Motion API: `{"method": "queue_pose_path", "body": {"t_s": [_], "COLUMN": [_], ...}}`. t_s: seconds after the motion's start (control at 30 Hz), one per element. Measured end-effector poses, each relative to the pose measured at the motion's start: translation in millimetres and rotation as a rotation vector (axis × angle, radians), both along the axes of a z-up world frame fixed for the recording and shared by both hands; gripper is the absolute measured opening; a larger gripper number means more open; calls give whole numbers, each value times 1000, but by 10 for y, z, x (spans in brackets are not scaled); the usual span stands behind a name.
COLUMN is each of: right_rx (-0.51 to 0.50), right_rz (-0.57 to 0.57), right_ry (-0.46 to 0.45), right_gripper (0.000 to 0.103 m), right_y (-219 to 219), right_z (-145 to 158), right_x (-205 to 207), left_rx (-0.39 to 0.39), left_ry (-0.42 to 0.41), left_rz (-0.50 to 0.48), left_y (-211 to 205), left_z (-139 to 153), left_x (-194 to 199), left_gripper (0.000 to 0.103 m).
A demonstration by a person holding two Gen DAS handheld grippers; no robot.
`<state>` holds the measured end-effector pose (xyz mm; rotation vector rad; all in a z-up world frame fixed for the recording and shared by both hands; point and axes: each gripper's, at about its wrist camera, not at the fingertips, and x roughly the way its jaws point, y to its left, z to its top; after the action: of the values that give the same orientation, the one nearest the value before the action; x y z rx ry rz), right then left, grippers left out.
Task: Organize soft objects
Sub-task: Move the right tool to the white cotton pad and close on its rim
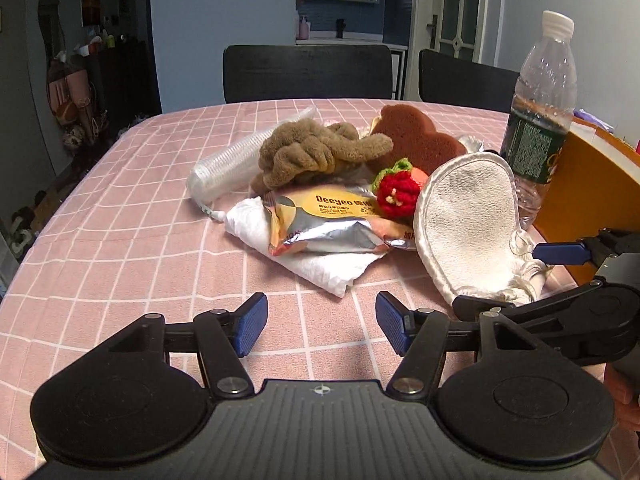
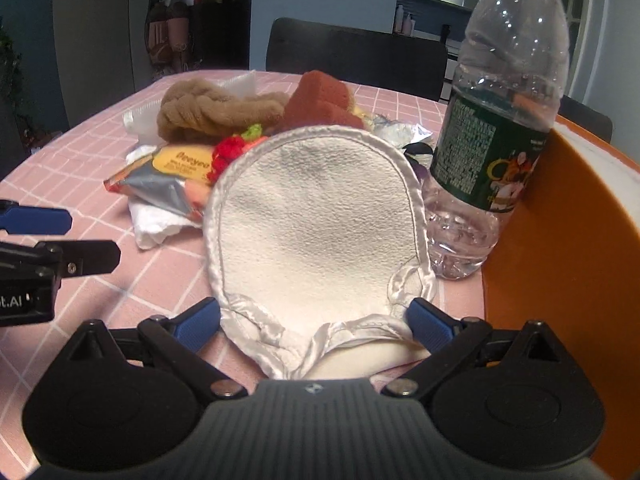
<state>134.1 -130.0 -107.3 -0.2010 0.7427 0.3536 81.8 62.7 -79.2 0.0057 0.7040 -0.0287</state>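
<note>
White mitt (image 2: 316, 232) sits between your right gripper (image 2: 316, 322) fingers, spread apart around its cuff; close, then lift toward the orange bin (image 2: 560, 240). Your left gripper (image 1: 322, 324) waits apart, empty

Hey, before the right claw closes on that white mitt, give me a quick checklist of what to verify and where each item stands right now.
1. Right claw open: ok, blue fingers spread wide.
2. White mitt between the fingers: ok, its satin-trimmed cuff lies in the gap.
3. Mitt free of other things: cannot tell, its far edge hides part of the red crochet flower.
4. Water bottle apart from the mitt: not ok, it stands right against the mitt's right edge and may tip.
5. Left claw out of the way: ok, open over bare tablecloth.
6. Orange bin within reach: ok, just right of the bottle.
</note>
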Motion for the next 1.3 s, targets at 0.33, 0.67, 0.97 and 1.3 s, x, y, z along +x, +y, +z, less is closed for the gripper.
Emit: {"method": "queue_pose_path", "body": {"t_s": [0.33,0.67,0.97,1.3], "right_rx": [-33,149,117,-38], "right_rz": [3,27,92,74], "right_ry": [-41,15,17,68], "right_gripper": [18,13,94,100], "right_y": [-106,-288,-159,-37], "right_z": [40,397,324,81], "right_x": [-85,-491,-612,-21], "left_rx": [3,-18,-3,71], "left_ry": [-2,-20,-31,-96], "left_rz": [2,-33,-53,-243], "left_y": [-58,-96,-69,-187], "left_z": [28,99,81,277], "left_x": [7,-208,-270,54], "left_gripper": [73,73,80,84]}}
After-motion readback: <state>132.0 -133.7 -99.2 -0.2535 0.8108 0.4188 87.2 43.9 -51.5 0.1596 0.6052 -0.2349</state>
